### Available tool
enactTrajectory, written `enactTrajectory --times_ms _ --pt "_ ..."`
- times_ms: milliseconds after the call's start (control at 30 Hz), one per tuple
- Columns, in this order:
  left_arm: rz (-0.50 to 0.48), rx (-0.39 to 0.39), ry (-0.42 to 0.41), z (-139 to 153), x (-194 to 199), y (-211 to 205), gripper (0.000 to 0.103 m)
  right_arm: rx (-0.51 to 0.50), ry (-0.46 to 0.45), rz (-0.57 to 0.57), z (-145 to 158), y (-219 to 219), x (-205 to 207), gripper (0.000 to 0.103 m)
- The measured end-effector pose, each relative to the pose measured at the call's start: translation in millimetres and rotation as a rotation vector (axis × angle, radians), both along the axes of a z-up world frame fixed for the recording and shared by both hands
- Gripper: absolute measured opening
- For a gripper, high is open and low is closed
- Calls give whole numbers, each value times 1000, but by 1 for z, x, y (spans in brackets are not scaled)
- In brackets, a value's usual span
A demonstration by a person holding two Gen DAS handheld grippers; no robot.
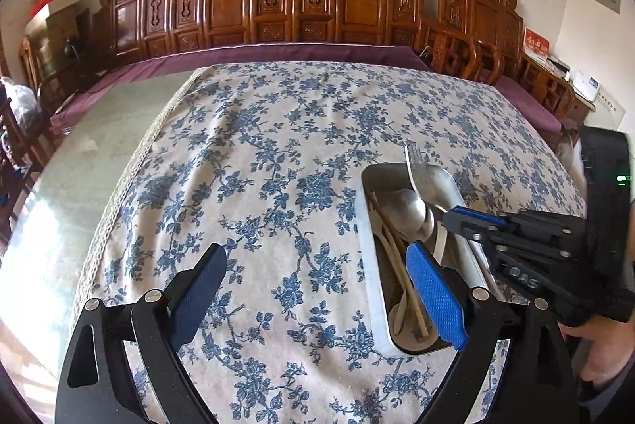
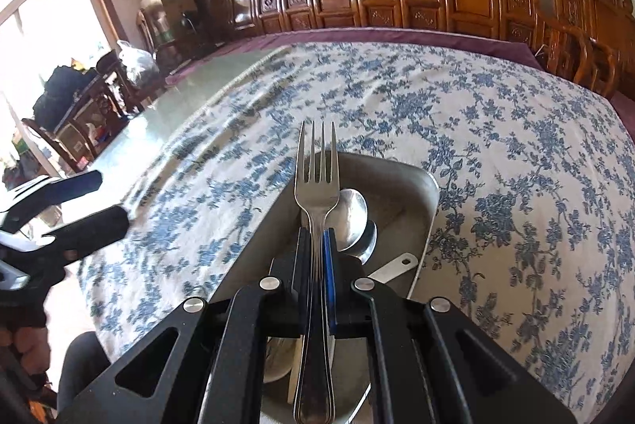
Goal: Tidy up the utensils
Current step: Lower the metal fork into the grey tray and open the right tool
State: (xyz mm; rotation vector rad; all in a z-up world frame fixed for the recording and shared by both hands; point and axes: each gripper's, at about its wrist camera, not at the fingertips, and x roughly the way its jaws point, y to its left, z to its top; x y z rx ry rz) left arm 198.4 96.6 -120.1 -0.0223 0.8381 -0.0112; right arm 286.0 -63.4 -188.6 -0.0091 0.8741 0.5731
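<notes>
Right claw clamps the fork; only the left view shows the left claw apart

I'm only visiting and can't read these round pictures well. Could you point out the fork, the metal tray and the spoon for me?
fork [image 2: 315, 182]: right wrist view, on the base of its tines.
metal tray [image 2: 426, 221]: right wrist view, on its right wall.
spoon [image 1: 412, 212]: left wrist view, on its bowl.
</notes>
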Motion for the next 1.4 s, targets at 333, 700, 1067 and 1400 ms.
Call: enactTrajectory --times_ms 333,700,1067,1400 --pt "7 0 9 -5 -3 5 88 -102 19 -50 -34 11 15 8" --pt "13 1 15 -9 -4 7 88 -110 4 -78 -40 3 17 8" --pt "14 3 18 -10 -4 7 88 -70 -22 -40 -27 10 0 10" --pt "2 -3 -9 -2 -12 -5 88 -52 -85 -68 2 -16 -24 15"
